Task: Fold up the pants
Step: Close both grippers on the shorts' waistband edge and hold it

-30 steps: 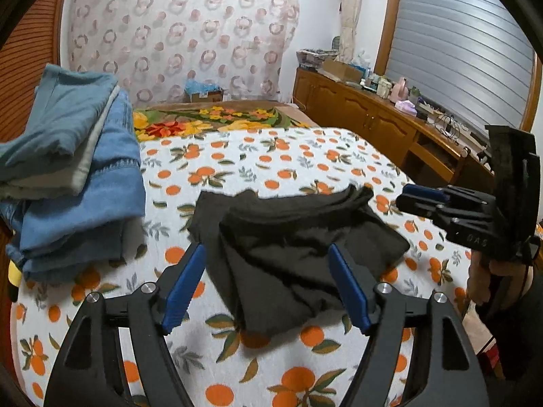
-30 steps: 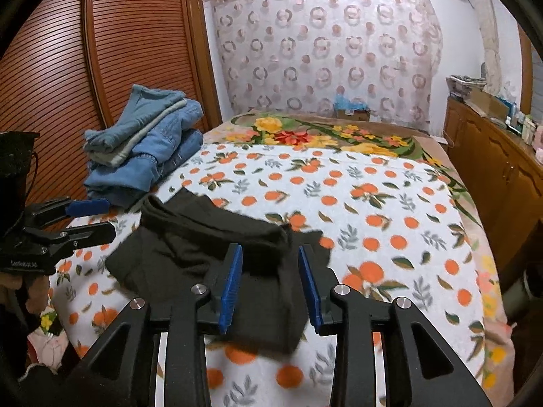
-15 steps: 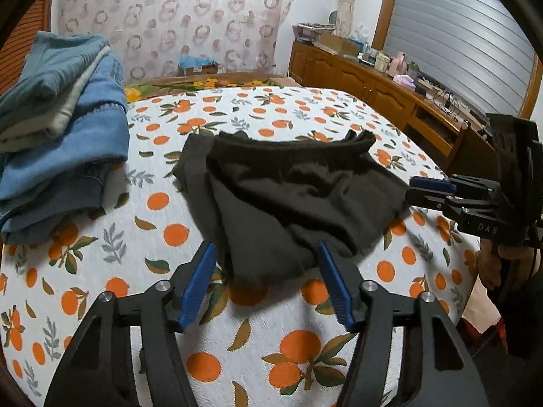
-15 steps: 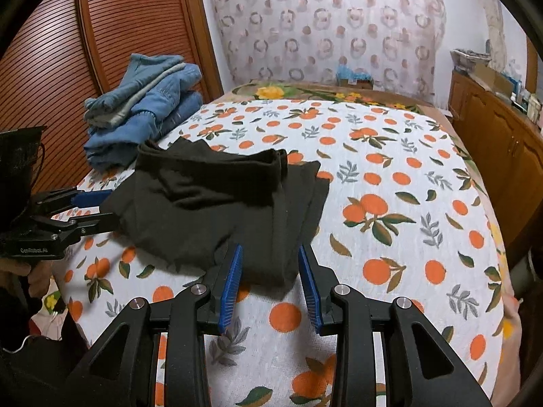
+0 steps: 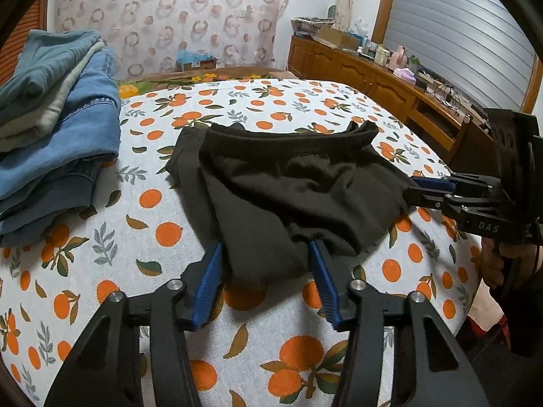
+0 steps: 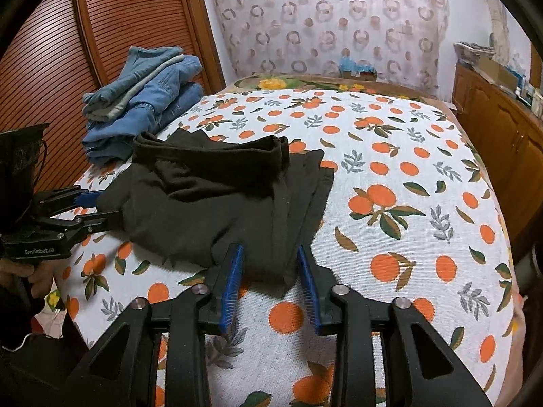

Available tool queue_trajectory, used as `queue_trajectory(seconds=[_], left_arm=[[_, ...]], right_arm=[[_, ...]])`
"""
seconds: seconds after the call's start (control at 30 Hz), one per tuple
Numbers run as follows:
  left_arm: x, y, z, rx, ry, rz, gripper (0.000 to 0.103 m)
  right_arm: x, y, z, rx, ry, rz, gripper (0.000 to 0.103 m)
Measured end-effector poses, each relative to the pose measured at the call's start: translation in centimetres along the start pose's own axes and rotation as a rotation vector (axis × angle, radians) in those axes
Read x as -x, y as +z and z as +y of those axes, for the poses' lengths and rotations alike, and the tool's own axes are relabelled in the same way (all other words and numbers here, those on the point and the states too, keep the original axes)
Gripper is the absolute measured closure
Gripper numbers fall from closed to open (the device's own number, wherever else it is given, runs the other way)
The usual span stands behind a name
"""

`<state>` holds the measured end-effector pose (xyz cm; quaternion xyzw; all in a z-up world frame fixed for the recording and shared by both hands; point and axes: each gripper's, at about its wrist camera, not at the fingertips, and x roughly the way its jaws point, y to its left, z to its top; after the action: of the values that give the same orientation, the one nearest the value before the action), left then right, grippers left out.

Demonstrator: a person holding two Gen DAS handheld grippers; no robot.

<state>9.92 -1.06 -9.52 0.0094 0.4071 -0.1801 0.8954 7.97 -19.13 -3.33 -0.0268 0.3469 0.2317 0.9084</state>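
my left wrist camera sits low and close over the bed [image 5: 271,356], looking forward and down along its fingers toward the curtain wall [image 5: 169,17], cabinets on its right. my right wrist camera faces the same curtain from further right, wardrobe doors [image 6: 101,34] on its left. both share the dark pants [image 5: 288,196] and the denim pile [image 6: 146,95].

The black soft-knit pants [image 5: 292,190] lie bunched and partly folded on the bed's white spread printed with oranges [image 5: 163,234], not flat. The elastic waistband [image 5: 285,135] runs along the far edge, slightly raised and rumpled. Several fabric layers overlap; in the right wrist view the layered edges [image 6: 305,196] fan out along the side away from the stack of folded blue denim garments [image 6: 142,98]. The pants lie just beside that stack, apart from it. The near hem is uneven.
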Motion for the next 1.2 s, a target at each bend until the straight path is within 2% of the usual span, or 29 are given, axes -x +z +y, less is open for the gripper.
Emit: queue_trajectory(seconds=[0.07,0.13,0.33,0.6,0.8,1.2], left_arm=[[-0.2,0.1,-0.1,-0.006,-0.001,0.001,0.057],[-0.3,0.1,-0.1,-0.008,-0.010,0.001,0.071],[0.1,0.4,0.2,-0.003,-0.010,-0.012,0.085],[3.4,-0.2,0.1,-0.005,-0.026,-0.077,0.087],[2.6,-2.0,0.9,0.003,-0.017,-0.031,0.087],[5.8,-3.9,-1.4,-0.035,-0.041,-0.041,0.087]], right_arm=[[-0.1,0.0,0.1,0.005,0.006,0.003,0.082],[-0.1,0.0,0.2,0.013,0.012,0.003,0.087],[0.3,-0.1,0.3,0.023,0.018,-0.020,0.094],[2.9,-0.8,0.3,0.018,0.041,-0.066,0.095],[3.7,-2.0,1.1,0.042,0.058,-0.050,0.096],[6.6,-3.9,1.6,0.044,0.069,-0.055,0.096]])
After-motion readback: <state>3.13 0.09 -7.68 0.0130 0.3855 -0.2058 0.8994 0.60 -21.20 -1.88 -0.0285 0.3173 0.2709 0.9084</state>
